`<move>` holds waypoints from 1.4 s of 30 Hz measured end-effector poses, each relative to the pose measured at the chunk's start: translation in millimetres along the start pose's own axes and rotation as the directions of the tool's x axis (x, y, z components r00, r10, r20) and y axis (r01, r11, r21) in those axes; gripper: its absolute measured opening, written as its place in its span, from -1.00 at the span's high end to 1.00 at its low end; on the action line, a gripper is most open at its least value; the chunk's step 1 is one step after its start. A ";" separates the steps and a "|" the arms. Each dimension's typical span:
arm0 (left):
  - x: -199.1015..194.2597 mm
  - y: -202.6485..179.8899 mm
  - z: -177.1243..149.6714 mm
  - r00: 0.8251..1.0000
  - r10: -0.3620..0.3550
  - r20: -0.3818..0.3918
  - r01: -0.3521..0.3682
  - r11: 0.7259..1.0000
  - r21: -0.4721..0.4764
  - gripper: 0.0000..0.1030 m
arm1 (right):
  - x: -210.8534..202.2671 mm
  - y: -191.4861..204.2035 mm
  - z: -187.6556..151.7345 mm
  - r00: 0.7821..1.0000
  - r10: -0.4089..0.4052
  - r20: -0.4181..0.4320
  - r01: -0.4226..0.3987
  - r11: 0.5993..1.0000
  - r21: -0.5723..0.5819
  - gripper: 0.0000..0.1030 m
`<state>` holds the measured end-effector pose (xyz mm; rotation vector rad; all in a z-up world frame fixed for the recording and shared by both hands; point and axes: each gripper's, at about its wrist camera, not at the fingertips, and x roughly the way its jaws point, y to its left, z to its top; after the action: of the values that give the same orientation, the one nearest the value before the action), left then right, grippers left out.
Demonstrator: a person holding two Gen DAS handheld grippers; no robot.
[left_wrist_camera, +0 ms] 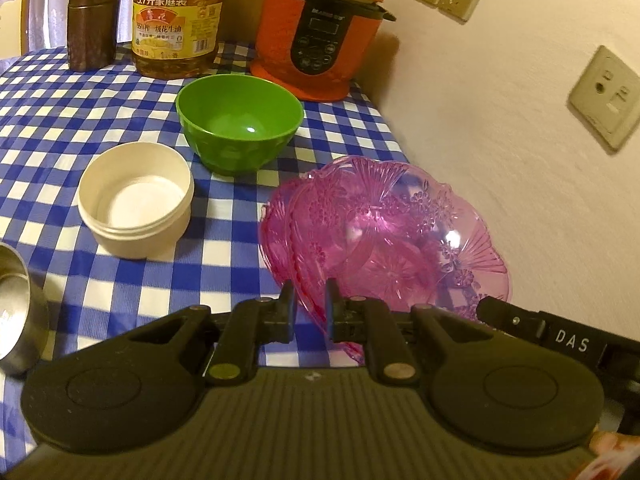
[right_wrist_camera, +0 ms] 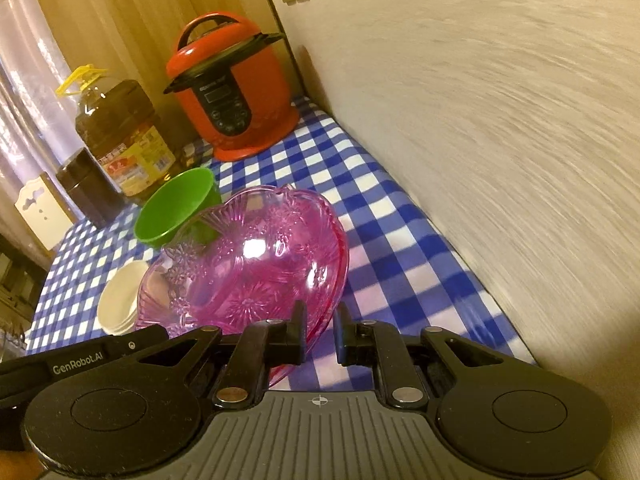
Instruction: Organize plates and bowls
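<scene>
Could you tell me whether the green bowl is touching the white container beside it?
Apart. The left wrist view shows a strip of checked tablecloth between the green bowl and the white container.

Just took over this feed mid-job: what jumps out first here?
The pink glass plates, pinched at the rim by both the left gripper and the right gripper, fill the foreground near the wall. Behind them stand a green bowl and a red pressure cooker on the blue checked tablecloth.
</scene>
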<state>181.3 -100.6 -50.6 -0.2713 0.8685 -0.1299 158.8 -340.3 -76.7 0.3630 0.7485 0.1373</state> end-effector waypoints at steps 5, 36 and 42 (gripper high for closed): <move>18.7 1.8 9.6 1.000 0.023 -0.008 -0.023 1.000 0.000 0.75 | 25.1 -0.3 9.1 1.000 -0.003 -0.006 0.003 1.000 -0.003 0.74; 62.9 3.4 21.5 0.997 0.043 -0.063 -0.040 0.998 0.046 0.71 | 78.0 -0.8 21.4 0.997 -0.052 -0.054 0.048 0.996 -0.079 0.74; 63.0 1.8 19.8 0.997 0.047 -0.063 -0.042 0.997 0.066 0.70 | 80.2 0.2 21.6 0.997 -0.064 -0.053 0.058 0.993 -0.098 0.74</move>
<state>236.9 -109.2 -85.3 -0.1876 0.9316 -0.1257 231.9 -326.0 -113.4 0.2450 0.8045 0.1258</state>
